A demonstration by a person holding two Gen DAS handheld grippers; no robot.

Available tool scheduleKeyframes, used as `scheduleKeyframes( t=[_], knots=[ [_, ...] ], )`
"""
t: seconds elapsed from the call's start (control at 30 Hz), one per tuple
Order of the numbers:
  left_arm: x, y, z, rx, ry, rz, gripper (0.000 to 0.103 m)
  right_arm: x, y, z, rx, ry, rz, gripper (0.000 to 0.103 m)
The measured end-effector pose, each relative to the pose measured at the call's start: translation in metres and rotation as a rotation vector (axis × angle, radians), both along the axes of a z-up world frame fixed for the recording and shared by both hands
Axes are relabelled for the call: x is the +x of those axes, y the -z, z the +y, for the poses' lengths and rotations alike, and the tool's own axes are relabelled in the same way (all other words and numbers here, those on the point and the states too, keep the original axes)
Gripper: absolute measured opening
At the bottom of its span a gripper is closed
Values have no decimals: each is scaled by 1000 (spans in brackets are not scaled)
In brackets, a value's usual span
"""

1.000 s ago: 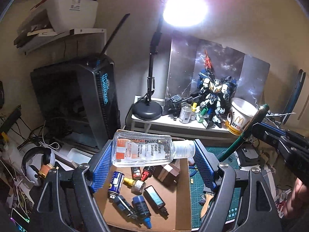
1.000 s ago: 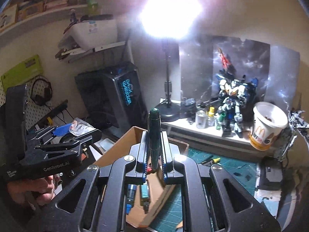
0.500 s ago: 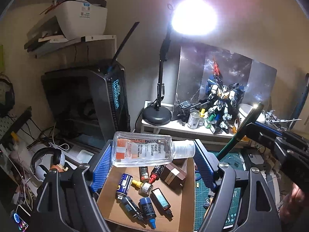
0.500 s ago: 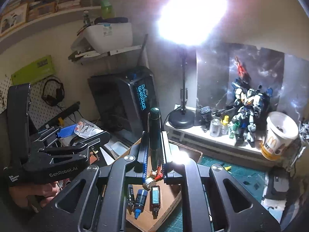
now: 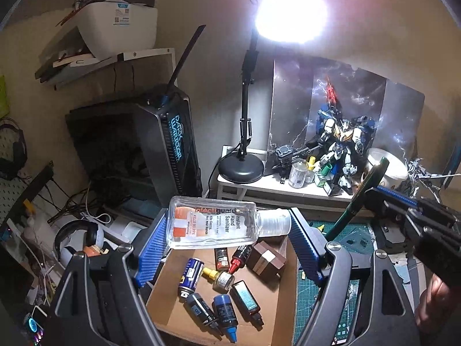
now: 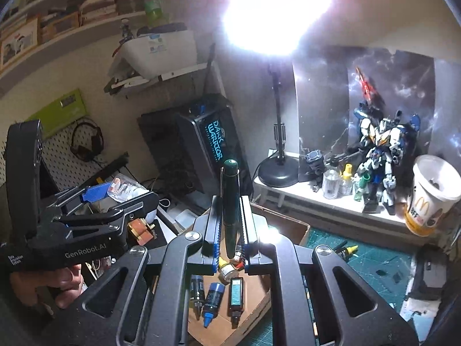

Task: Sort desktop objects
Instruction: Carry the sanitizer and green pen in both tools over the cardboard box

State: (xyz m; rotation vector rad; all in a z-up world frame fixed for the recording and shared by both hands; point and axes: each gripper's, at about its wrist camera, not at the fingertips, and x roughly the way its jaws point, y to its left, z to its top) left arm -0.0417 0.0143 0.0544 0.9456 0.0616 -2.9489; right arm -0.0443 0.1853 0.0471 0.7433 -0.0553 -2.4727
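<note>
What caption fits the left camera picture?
Left gripper holds a sanitizer bottle over the box.

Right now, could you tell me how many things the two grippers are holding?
2: the hand sanitizer bottle lies crosswise in the left gripper; the green pen stands upright in the right gripper, both above the cardboard box.

Desk lamp blazing, black round base on white riser shelf. Robot model figure on the riser before a dark lightning backdrop; paper cup tilted beside it. Black PC tower with glowing blue lettering at left. White bin on wall shelf. Headphones hang on pegboard. Green cutting mat.
</note>
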Motion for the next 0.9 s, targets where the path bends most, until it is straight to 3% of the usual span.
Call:
scheduleKeyframes(
  t=[0.2, 0.57, 0.9],
  knots=[
    [-25, 11, -18, 25, 74, -11, 79, -9, 6, -18, 39, 41, -1, 11],
    [-70, 41, -68, 43, 240, -90, 79, -24, 42, -62, 83, 227, -71, 11],
    [-80, 67, -92, 49, 301, -180, 79, -17, 64, -87, 98, 283, -122, 11]
  ],
)
